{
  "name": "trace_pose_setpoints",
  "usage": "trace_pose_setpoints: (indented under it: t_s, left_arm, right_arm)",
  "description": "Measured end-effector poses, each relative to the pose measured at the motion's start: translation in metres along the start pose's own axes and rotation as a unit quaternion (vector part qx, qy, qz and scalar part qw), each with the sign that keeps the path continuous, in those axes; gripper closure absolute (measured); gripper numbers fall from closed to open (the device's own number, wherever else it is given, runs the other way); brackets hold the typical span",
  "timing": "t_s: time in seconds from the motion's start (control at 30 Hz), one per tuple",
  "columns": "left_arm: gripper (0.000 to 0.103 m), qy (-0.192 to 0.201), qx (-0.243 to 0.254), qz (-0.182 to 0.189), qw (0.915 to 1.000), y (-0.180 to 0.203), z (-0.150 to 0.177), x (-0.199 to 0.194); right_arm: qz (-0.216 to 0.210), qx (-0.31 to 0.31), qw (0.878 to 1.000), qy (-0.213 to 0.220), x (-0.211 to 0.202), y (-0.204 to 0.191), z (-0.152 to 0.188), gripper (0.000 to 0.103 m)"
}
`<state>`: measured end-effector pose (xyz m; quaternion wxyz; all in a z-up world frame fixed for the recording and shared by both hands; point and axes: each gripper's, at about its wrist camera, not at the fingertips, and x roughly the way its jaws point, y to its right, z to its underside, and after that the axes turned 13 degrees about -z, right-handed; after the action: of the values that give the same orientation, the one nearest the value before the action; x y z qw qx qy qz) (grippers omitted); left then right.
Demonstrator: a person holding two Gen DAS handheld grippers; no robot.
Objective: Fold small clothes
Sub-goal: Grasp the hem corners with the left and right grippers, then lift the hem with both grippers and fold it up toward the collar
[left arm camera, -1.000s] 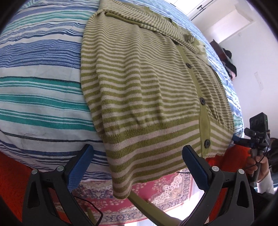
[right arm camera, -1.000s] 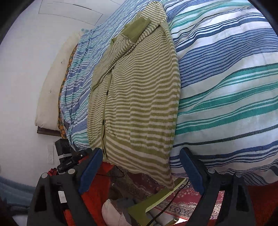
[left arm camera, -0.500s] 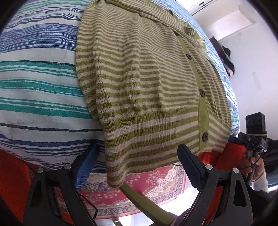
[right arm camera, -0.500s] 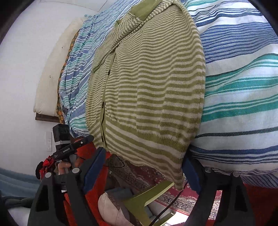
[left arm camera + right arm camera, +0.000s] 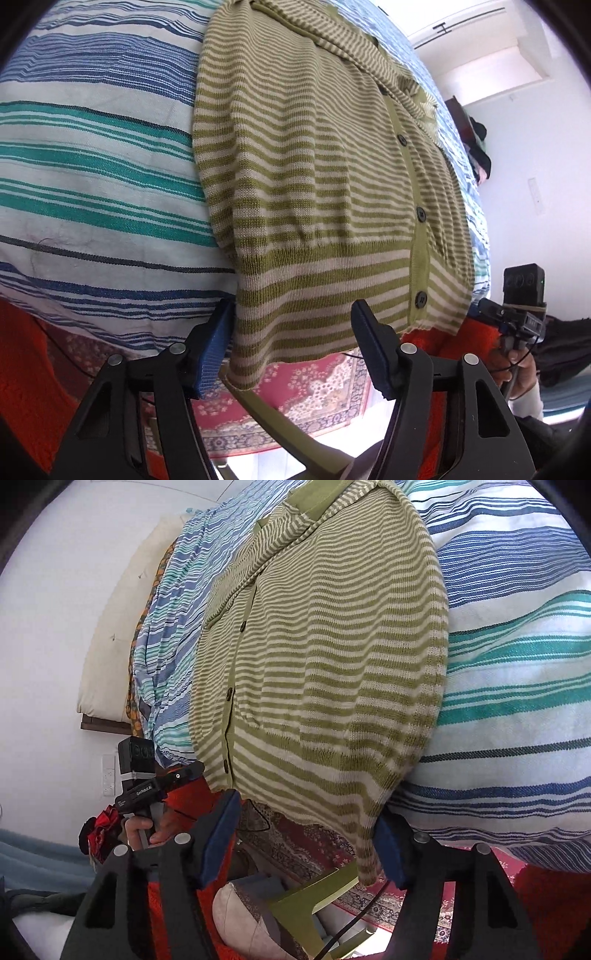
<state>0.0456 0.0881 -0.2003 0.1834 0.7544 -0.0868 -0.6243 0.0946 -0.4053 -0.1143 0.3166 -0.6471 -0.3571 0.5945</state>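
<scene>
A green and cream striped cardigan [image 5: 314, 166] with dark buttons lies flat on the striped bedspread [image 5: 92, 166], its ribbed hem hanging over the near edge of the bed. It also shows in the right wrist view [image 5: 332, 657]. My left gripper [image 5: 291, 343] is open, its blue pads on either side of the hem's left corner. My right gripper [image 5: 306, 834] is open, with the hem's right corner hanging between its pads. Each view shows the other gripper held in a hand at the side.
The bedspread [image 5: 517, 664] covers the whole bed. A patterned red rug [image 5: 314, 387] lies on the floor below the bed edge. A green chair frame [image 5: 314, 897] stands under the grippers. A white wall and pillow [image 5: 122, 620] are at the left.
Both grippers have moved forward toward the bed edge. The cardigan's hem corners now hang between their open pads. The cardigan has not moved.
</scene>
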Motion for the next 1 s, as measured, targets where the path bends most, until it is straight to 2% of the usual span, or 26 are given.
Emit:
trace_pose_setpoints:
  t_s: [0.03, 0.07, 0.1, 0.17, 0.2, 0.3, 0.4, 0.43, 0.47, 0.5, 0.53, 0.57, 0.6, 0.7, 0.83, 0.9, 1.0]
  left_arm:
    - [0.048, -0.001, -0.003, -0.002, 1.0, -0.002, 0.0, 0.0]
    - [0.051, -0.002, -0.006, -0.002, 1.0, -0.003, 0.001, -0.001]
    - [0.059, -0.003, -0.007, 0.0, 1.0, -0.003, 0.001, -0.001]
    - [0.062, -0.004, -0.004, 0.0, 1.0, -0.001, 0.001, -0.001]
    - [0.061, -0.004, -0.002, -0.005, 1.0, 0.001, 0.001, 0.0]
    - [0.04, -0.013, 0.001, -0.019, 0.9997, 0.004, 0.001, 0.008]
    - [0.04, -0.012, 0.023, -0.034, 0.9991, 0.011, 0.003, 0.009]
    - [0.044, -0.012, 0.03, -0.039, 0.9987, 0.013, 0.004, 0.009]
    - [0.051, -0.013, 0.034, -0.044, 0.9983, 0.013, 0.005, 0.009]
    - [0.074, -0.017, 0.039, -0.047, 0.998, 0.014, 0.005, 0.009]
    - [0.098, -0.021, 0.041, -0.051, 0.9976, 0.014, 0.006, 0.01]
    - [0.097, -0.021, 0.041, -0.055, 0.9974, 0.014, 0.006, 0.009]
    - [0.098, -0.016, 0.042, -0.057, 0.9974, 0.015, 0.007, 0.007]
    - [0.098, 0.003, 0.053, -0.058, 0.9969, 0.021, 0.01, -0.007]
    - [0.098, 0.029, 0.048, -0.039, 0.9977, 0.024, 0.012, -0.033]
    - [0.098, 0.036, 0.034, -0.018, 0.9986, 0.022, 0.01, -0.044]
    - [0.098, 0.055, 0.01, 0.019, 0.9983, 0.019, 0.001, -0.06]
  right_arm:
    - [-0.001, 0.001, 1.0, -0.001, 0.0, 0.0, 0.001, 0.043]
    - [-0.003, 0.001, 1.0, -0.002, 0.0, 0.0, 0.001, 0.045]
    - [-0.004, 0.0, 1.0, -0.003, 0.0, -0.001, 0.002, 0.046]
    - [-0.006, -0.004, 1.0, -0.003, -0.002, -0.004, 0.003, 0.049]
    - [-0.003, -0.007, 1.0, -0.002, -0.002, -0.005, 0.004, 0.049]
    - [0.052, -0.01, 0.999, -0.002, 0.0, -0.004, 0.002, 0.049]
    - [0.056, 0.002, 0.998, -0.008, 0.005, 0.002, 0.002, 0.049]
    - [0.052, 0.0, 0.999, -0.012, 0.006, 0.001, 0.002, 0.049]
    - [0.05, -0.005, 0.999, -0.015, 0.007, -0.001, 0.003, 0.053]
    - [0.05, -0.012, 0.999, -0.018, 0.007, -0.004, 0.004, 0.059]
    - [0.057, -0.018, 0.998, -0.018, 0.007, -0.006, 0.004, 0.081]
    - [0.062, -0.021, 0.998, -0.016, 0.007, -0.009, 0.004, 0.09]
    - [0.064, -0.024, 0.998, -0.013, 0.005, -0.011, 0.005, 0.093]
    - [0.061, -0.036, 0.997, 0.001, 0.0, -0.02, 0.006, 0.094]
    - [0.039, -0.046, 0.998, 0.019, -0.014, -0.034, 0.008, 0.095]
    - [0.026, -0.046, 0.998, 0.024, -0.021, -0.039, 0.009, 0.095]
    - [-0.018, -0.031, 0.999, 0.038, -0.031, -0.043, 0.005, 0.095]
